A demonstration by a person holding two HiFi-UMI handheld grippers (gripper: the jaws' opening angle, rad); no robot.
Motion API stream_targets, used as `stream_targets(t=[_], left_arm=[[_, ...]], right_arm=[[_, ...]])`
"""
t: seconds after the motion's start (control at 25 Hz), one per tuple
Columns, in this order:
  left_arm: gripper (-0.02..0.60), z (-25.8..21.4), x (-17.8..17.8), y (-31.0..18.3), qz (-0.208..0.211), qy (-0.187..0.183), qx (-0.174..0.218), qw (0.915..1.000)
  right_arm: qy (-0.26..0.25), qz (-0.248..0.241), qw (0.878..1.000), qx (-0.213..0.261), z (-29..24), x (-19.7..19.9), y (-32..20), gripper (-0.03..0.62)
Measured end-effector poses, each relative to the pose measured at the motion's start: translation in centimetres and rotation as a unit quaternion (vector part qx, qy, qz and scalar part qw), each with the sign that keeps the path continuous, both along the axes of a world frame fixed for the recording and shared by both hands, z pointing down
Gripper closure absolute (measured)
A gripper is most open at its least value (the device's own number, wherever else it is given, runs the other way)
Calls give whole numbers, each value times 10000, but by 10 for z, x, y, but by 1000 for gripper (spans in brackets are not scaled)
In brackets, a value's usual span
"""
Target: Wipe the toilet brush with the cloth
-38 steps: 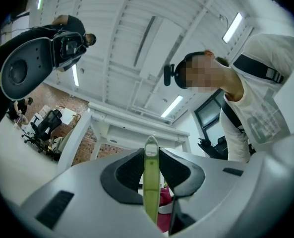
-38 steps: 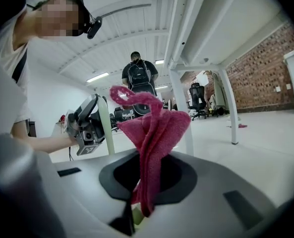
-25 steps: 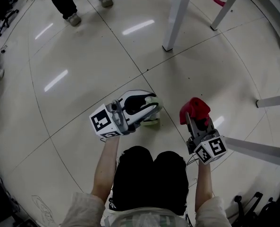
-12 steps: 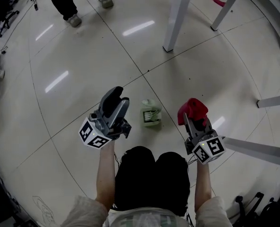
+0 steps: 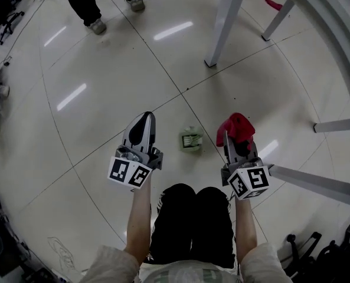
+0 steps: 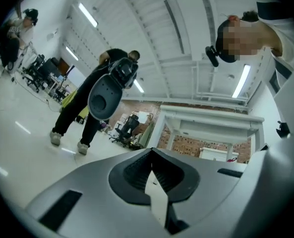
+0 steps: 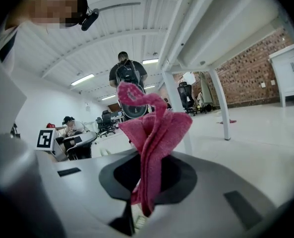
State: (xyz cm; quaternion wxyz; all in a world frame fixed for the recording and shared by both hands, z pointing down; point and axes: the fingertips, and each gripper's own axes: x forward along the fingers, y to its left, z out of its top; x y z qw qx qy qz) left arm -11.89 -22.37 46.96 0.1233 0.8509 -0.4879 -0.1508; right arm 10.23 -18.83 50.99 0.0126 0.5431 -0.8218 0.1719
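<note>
A small pale-green and white toilet brush (image 5: pixel 190 139) stands on the glossy floor between my two grippers. My left gripper (image 5: pixel 144 118) is to its left, apart from it. In the left gripper view the left gripper (image 6: pixel 151 155) has its jaws shut with nothing in them and points slightly upward into the room. To the right of the brush, my right gripper (image 5: pixel 236 141) is shut on a crumpled pink-red cloth (image 5: pixel 234 125). In the right gripper view the cloth (image 7: pixel 154 133) rises out of the shut jaws and hides the fingertips.
White table legs (image 5: pixel 225 22) stand beyond the brush, and a white bar (image 5: pixel 316 181) runs along the right. A person in dark trousers (image 5: pixel 95 16) stands at the far left. The holder's black-clad knees (image 5: pixel 192 217) lie below the grippers. Office chairs (image 6: pixel 127 128) stand far off.
The left gripper, which stood open around the brush, has pulled away to the left, tilted up and shut empty. The right gripper with the cloth has risen a little.
</note>
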Motion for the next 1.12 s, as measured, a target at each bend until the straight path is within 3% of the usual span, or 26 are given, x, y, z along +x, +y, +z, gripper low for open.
stream_targets(t=[0.12,0.24,0.36,0.48,0.64,0.76,0.96,1.12], left_arm=[[577,-163,-13,15,-389,25,-54,9992],[577,-300,-34,32,-899,-142,-322,9953],[577,-409,-38,56,-977,-532,-532,9924],[577,-484,-32,64,-986,-652,-334,9924],[577,-530,-11,83,-757,-447,11,9961],[577,-539,-5,94,-628,-478,47,9969],[577,-520,-11,125,-628,-161,-340,9973],[577,-530,-3,137,-567,-78,-239,9981]], right_arm=[[189,213,9996,78,-170,-2,10,562],[-50,345,9994,20,-324,-2,19,563],[-206,415,9989,-78,-451,1,37,563],[-79,131,9996,226,-536,-4,43,563],[-636,65,9968,470,-570,-11,62,563],[-512,117,9968,595,-577,-18,73,563],[-398,111,9984,378,-559,-21,113,563],[-270,264,9983,434,-555,-14,140,563]])
